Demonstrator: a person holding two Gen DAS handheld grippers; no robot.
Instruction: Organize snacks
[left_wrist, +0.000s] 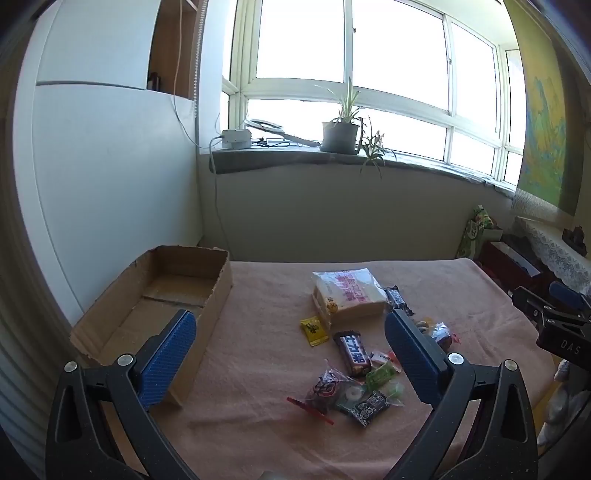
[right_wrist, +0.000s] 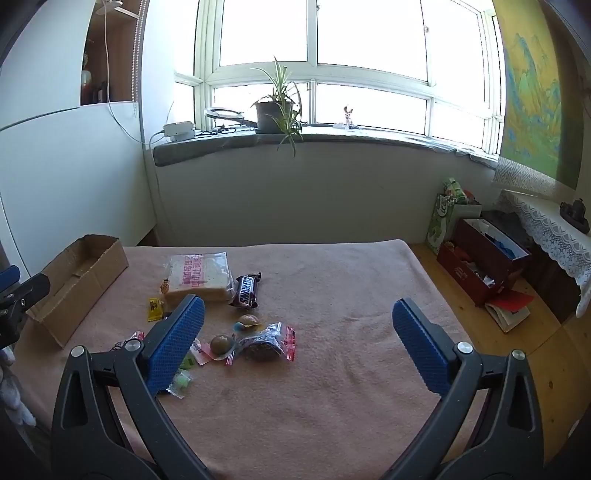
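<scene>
Above the pink-covered worktop (right_wrist: 332, 369), your left gripper (left_wrist: 291, 354) and right gripper (right_wrist: 297, 343) hover spread and empty. Snacks (left_wrist: 354, 354) lie loose beside the empty cardboard box (left_wrist: 155, 314). Sorting is unstarted; next, lower onto one packet.

Ahead of you a wide window (right_wrist: 332, 55) floods the room with daylight; a potted plant (right_wrist: 275, 110) sits on its grey sill (right_wrist: 369, 138), white walls (left_wrist: 110, 166) left, wooden floor (right_wrist: 554, 350) right.
</scene>
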